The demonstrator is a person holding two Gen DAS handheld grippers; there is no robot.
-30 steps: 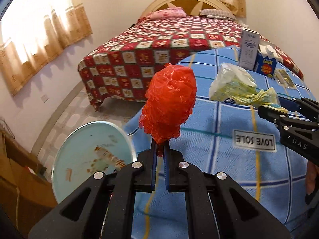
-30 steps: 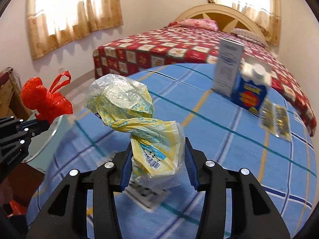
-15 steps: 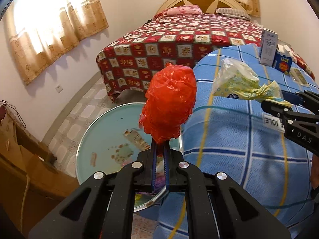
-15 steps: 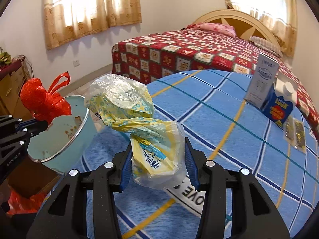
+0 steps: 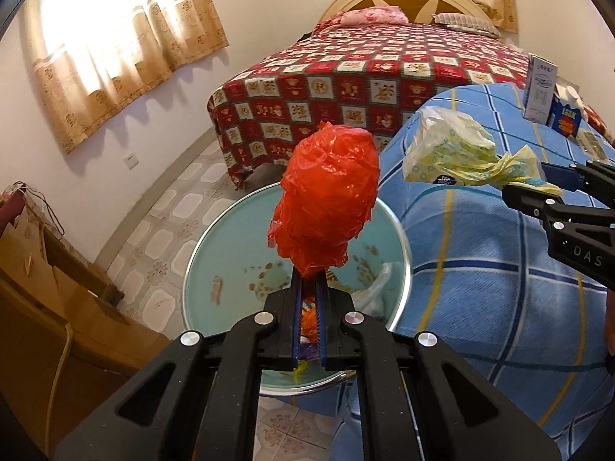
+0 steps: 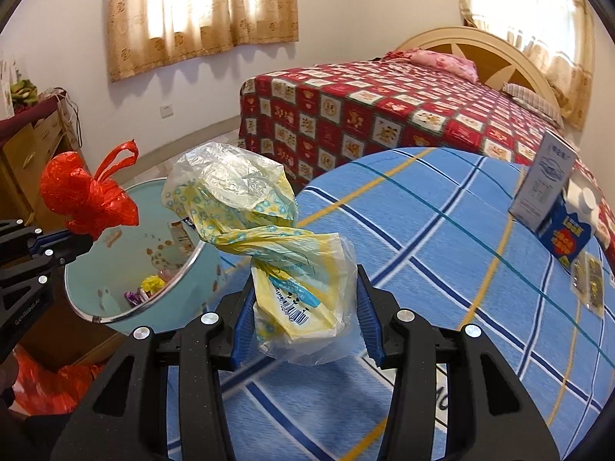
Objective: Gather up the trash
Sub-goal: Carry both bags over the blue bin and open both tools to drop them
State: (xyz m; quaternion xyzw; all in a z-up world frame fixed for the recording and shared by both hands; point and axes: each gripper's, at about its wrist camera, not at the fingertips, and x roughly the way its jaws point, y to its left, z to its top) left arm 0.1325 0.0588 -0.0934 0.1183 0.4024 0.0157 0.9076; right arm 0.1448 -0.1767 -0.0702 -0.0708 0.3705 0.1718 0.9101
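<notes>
The black right gripper (image 5: 538, 192), seen at the right in the left wrist view, bears the white letters "DAS". The black left gripper (image 6: 82, 236), at the left in the right wrist view, bears small lettering on its arm, too small to read reliably. Print on the far blue carton (image 6: 565, 236) and white box (image 6: 544, 188) is illegible.

Bin (image 5: 215, 253) bottom behind red bag (image 5: 326, 199)

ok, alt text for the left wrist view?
The left hand-held gripper is shut on a crumpled red plastic bag above a light blue bin. At right, the right hand-held gripper holds a yellow plastic bag over a blue checked tablecloth.
</notes>
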